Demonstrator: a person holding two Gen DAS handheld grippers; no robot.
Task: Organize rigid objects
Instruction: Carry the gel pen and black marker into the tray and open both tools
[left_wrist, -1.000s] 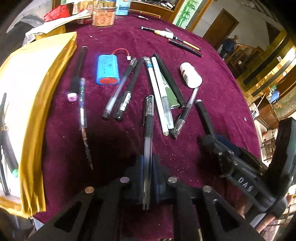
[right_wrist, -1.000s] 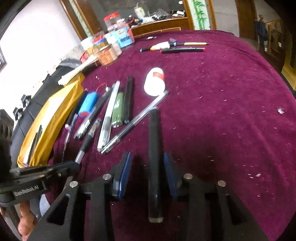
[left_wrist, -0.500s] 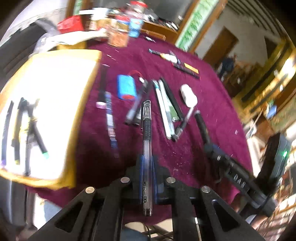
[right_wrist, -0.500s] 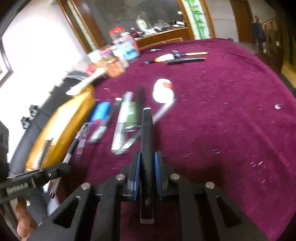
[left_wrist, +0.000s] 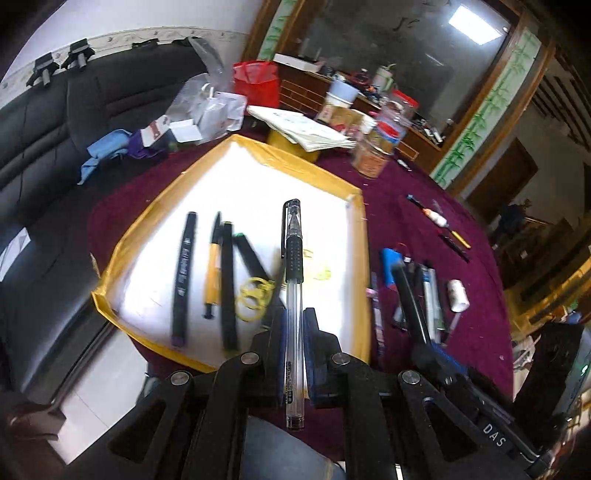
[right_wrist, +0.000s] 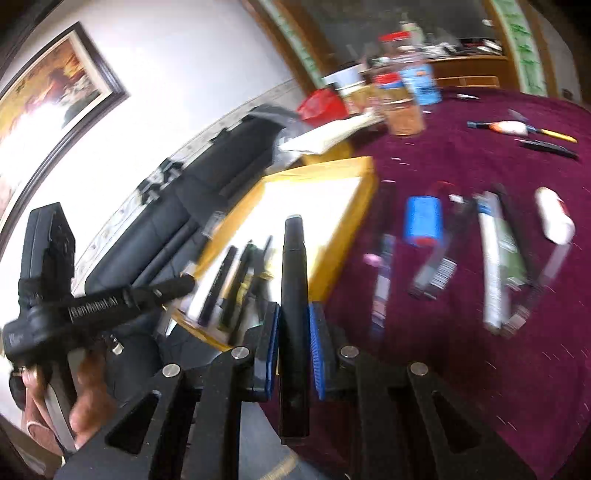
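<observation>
**Both grippers carry pens over the tray's near edge**

The left gripper (left_wrist: 293, 332) is clamped on a clear gel pen (left_wrist: 293, 280), which points out over the near right part of the gold-rimmed tray (left_wrist: 360, 236). Lying on the tray's white floor, from its left side: a dark marker (left_wrist: 183, 273), a yellow pen (left_wrist: 211, 269), two black pens and some yellow rubber bands (left_wrist: 253, 293). The right gripper (right_wrist: 293, 332) is closed on a black pen (right_wrist: 293, 295), held above the tray's near right corner. Loose pens, a blue battery pack (right_wrist: 423, 221) and a white bottle (right_wrist: 554, 218) lie on the maroon tabletop (right_wrist: 480, 369) right of the tray.
</observation>
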